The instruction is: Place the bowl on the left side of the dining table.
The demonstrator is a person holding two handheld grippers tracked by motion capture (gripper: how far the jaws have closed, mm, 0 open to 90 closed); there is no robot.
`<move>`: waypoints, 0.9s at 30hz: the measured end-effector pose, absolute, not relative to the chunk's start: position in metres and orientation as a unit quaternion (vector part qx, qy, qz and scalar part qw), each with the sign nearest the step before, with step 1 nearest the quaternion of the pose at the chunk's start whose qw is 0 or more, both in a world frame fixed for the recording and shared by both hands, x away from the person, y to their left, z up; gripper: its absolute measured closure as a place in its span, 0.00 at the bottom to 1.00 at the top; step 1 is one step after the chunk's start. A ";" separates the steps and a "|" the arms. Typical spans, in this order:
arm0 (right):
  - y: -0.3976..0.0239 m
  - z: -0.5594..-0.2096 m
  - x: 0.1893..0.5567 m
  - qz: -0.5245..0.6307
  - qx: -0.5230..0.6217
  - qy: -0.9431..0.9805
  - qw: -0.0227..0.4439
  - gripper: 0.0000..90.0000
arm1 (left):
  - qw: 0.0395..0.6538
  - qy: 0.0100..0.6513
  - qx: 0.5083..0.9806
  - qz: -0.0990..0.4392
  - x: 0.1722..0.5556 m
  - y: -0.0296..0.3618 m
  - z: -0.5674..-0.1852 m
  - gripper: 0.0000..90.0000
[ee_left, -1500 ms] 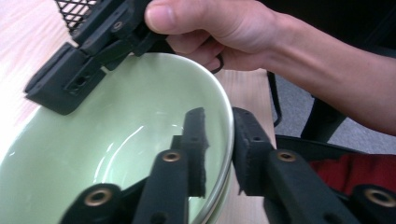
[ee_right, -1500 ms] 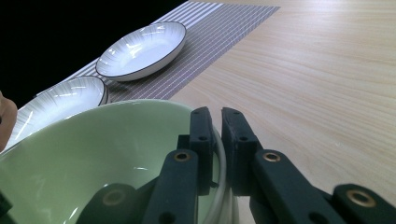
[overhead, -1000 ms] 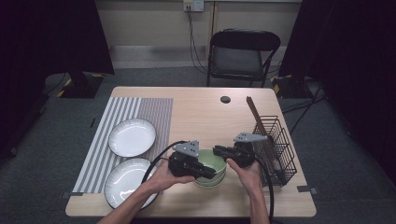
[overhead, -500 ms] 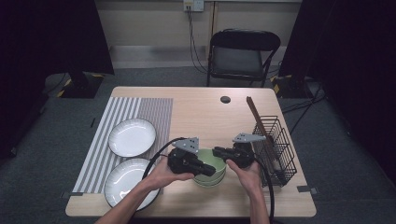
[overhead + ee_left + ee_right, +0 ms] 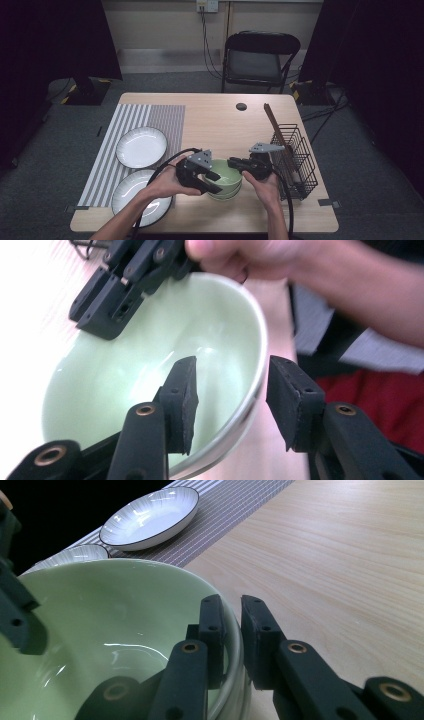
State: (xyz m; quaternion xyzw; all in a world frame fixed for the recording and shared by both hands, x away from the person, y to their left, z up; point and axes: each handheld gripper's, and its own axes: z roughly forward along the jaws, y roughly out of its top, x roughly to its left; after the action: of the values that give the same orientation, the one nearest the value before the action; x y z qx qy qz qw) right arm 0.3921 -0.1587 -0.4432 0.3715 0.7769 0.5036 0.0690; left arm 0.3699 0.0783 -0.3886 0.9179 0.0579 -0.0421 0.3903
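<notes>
Green bowl [image 5: 225,176] on top of a bowl stack at the near middle of the table [image 5: 220,120], between both hands. Right gripper [image 5: 235,163] clamped on the bowl's right rim, one pad inside, one outside. Left gripper [image 5: 216,183] straddling the left rim, jaws just been opening, pads off the rim with gaps either side. Two white plates [image 5: 141,146] well apart on the striped mat [image 5: 150,120] at left. Wire rack [image 5: 295,155] just right of the bowls.

Left claw [image 5: 230,400] jaws just opened, straddling green bowl [image 5: 150,375] rim, pads clear of it. Right claw [image 5: 120,290] grips far rim, hand [image 5: 250,260] behind it.
</notes>
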 end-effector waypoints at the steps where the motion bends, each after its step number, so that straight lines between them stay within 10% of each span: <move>1: -0.159 -0.443 0.392 0.504 0.371 0.777 0.068 0.90 | 0.387 0.055 0.919 -0.044 0.370 0.077 -0.390 0.62; 11: -0.157 -0.442 0.393 0.499 0.369 0.781 0.073 0.90 | 0.381 0.020 0.921 -0.078 0.369 0.061 -0.396 0.90; 27: -0.160 -0.439 0.397 0.507 0.375 0.772 0.084 0.74 | 0.420 0.041 0.902 -0.094 0.369 0.065 -0.399 0.93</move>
State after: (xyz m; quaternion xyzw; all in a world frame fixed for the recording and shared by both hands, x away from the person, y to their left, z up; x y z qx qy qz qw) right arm 0.3973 -0.1597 -0.4393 0.3753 0.7716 0.5067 0.0844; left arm 0.3693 0.0646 -0.3994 0.9019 0.0407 -0.0937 0.4197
